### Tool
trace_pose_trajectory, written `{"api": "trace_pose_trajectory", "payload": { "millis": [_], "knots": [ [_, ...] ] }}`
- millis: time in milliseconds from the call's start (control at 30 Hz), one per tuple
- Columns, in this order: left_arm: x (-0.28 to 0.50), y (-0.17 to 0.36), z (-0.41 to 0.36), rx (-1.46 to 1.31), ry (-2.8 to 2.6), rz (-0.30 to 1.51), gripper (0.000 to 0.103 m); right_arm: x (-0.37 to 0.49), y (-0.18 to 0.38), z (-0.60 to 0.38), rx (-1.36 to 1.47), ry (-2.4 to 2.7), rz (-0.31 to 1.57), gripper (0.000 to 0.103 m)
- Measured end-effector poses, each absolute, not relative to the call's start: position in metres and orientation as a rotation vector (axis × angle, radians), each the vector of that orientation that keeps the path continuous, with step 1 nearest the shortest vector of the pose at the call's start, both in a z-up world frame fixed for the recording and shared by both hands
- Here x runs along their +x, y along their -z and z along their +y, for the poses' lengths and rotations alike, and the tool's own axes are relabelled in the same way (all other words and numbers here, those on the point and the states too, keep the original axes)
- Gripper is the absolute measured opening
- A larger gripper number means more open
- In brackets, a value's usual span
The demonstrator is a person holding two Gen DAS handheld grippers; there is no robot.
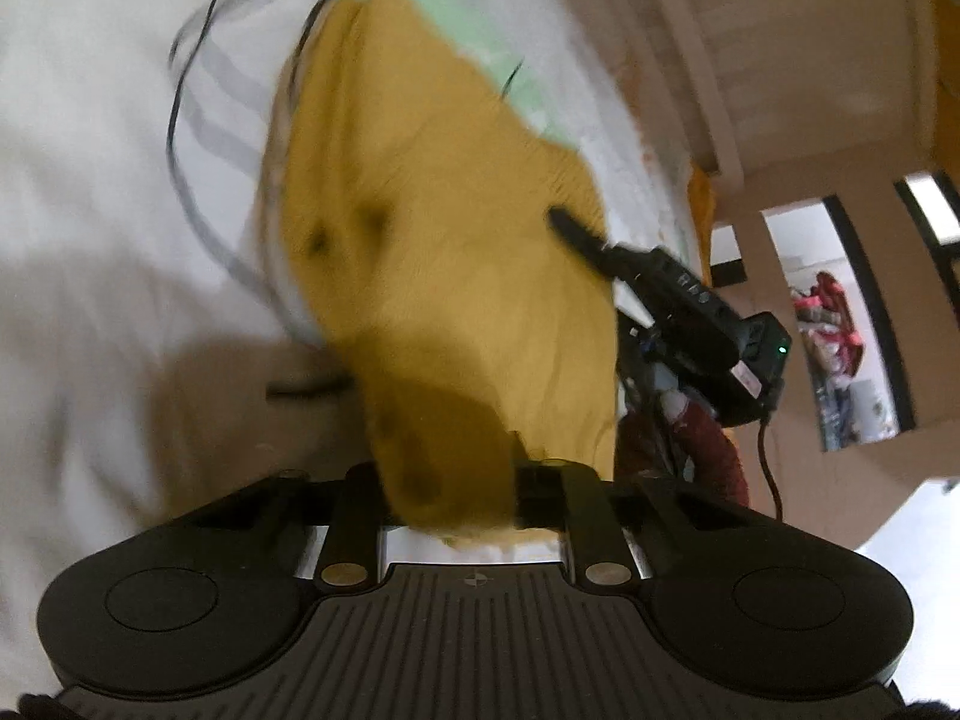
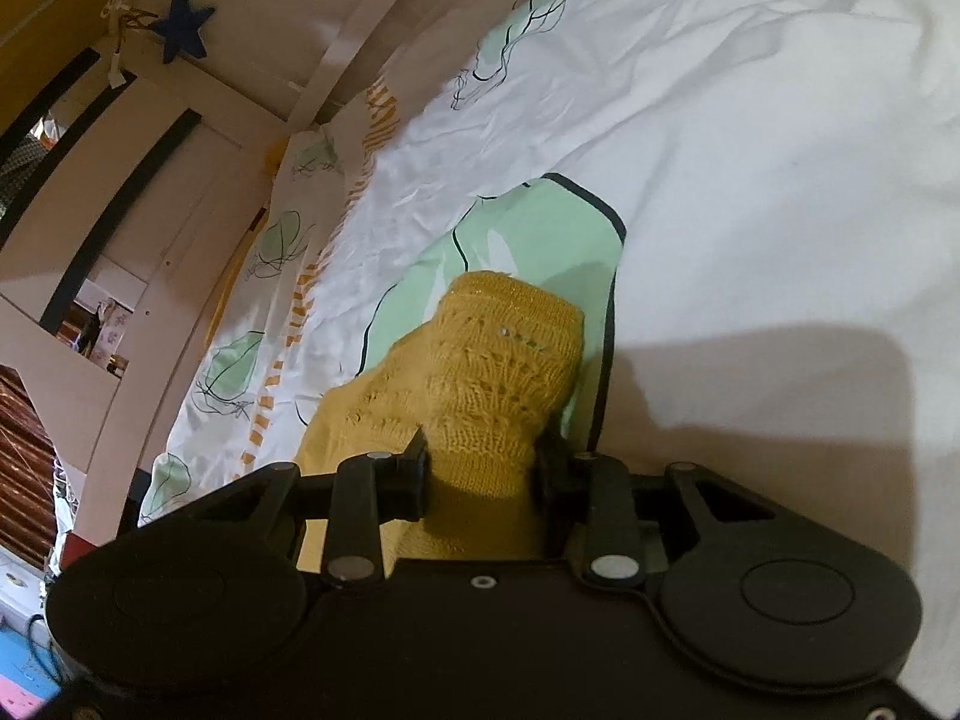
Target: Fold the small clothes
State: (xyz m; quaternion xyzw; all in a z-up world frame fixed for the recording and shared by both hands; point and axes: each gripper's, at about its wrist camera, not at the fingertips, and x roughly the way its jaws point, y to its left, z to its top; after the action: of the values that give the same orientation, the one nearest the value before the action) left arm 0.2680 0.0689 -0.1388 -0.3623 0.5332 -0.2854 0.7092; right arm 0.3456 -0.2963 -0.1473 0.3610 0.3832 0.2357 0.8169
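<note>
Mustard-yellow knit garment (image 2: 480,384) lies on a bed sheet (image 2: 750,150), white with mint-green patches and thin black line drawings.

In the right wrist view we see the right gripper (image 2: 480,468) with its jaws pinching a bunched end of the knit; both pads press into the fabric from either side, and the lace-patterned cuff sticks out past them, over a mint-green patch of the sheet. Part of the knit sags left of the jaws onto the sheet.

In the left wrist view we see the left gripper (image 1: 456,498) with jaws nearly together on the near corner of the same yellow piece (image 1: 432,252); the fabric is drawn into the gap and stretches away from us across the sheet (image 1: 108,120). The picture is motion-blurred, so we cannot tell the exact pad contact, but cloth fills the gap. At the far right edge of the garment the other gripper's dark finger (image 1: 576,231) touches the fabric, its black body with a green light and a cable behind it.

Background: pale wooden bed frame (image 2: 336,60), blue star ornament (image 2: 183,30) hanging on it, shelving with coloured clutter (image 1: 834,324) beyond the bed.
</note>
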Motion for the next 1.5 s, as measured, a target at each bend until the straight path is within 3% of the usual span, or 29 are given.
{"api": "trace_pose_trajectory", "payload": {
  "millis": [400, 1033, 1333, 1500],
  "knots": [
    [0.252, 0.118, 0.068, -0.784, 0.705, 1.181, 0.016, 0.321, 0.128, -0.291, 0.760, -0.420, 0.850, 0.042],
    [0.098, 0.101, 0.028, -0.694, 0.829, 1.305, 0.016, 0.134, 0.108, -0.318, 0.733, -0.405, 0.964, 0.042],
    [0.066, 0.097, 0.019, -0.378, 0.616, 1.183, 0.020, 0.098, 0.105, -0.317, 0.623, -0.306, 0.849, 0.053],
    [0.061, 0.093, 0.022, -0.363, 0.545, 1.145, 0.019, 0.085, 0.105, -0.317, 0.564, -0.254, 0.794, 0.060]
  ]
}}
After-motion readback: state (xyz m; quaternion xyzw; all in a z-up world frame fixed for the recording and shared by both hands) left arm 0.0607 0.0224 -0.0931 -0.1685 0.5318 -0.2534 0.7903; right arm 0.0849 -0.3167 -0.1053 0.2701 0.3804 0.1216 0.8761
